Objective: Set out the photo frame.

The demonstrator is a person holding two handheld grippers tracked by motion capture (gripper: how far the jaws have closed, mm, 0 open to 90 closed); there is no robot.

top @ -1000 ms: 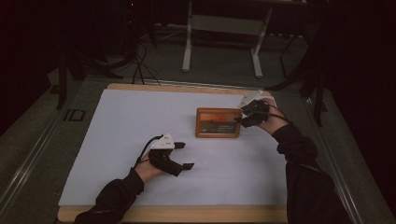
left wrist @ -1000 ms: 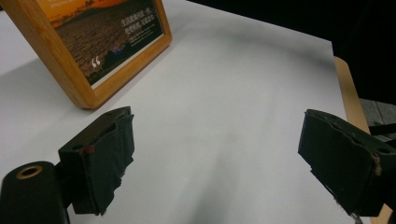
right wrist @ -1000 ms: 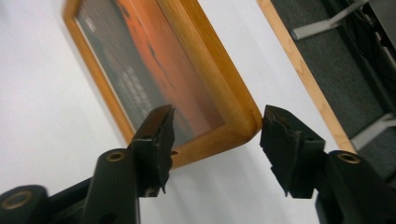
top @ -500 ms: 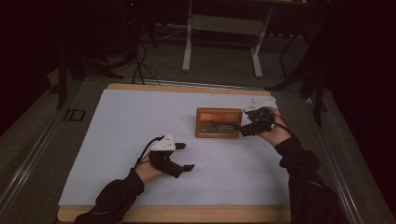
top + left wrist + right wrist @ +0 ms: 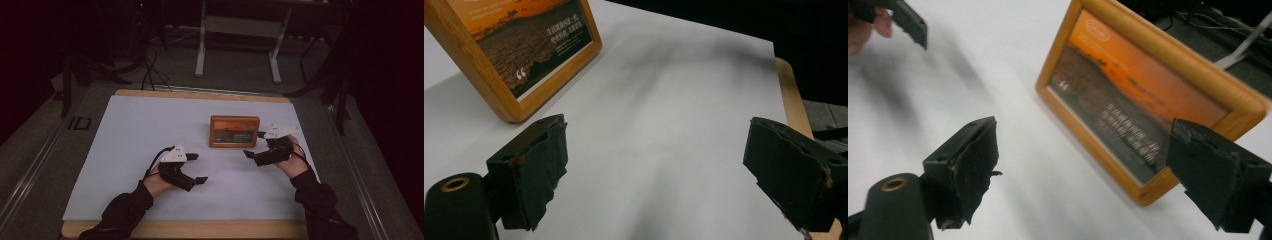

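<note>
A wooden picture frame (image 5: pixel 234 131) with an orange sunset print lies on the white sheet, right of centre. My right gripper (image 5: pixel 254 145) sits just off its near right corner, apart from it. Its jaws have just been opening and stand wide with nothing pressed between them. In the right gripper view the picture frame (image 5: pixel 1143 100) lies just beyond the right gripper (image 5: pixel 1088 175). My left gripper (image 5: pixel 198 168) rests open on the sheet, to the near left of the frame. The left gripper view has the left gripper (image 5: pixel 659 170) over bare sheet and the frame's corner (image 5: pixel 524 55) at upper left.
The white sheet (image 5: pixel 135 130) covers a wooden table (image 5: pixel 200 229) whose edge shows along the near side. Behind the table stand a metal stand (image 5: pixel 240 30) and cables (image 5: pixel 150 70) on a dark floor. A jaw of the left gripper (image 5: pixel 908 20) shows far off in the right gripper view.
The right hand has drawn back from the frame's right edge toward the near side and lower, and its jaws have spread. The left hand and the frame have stayed put.
</note>
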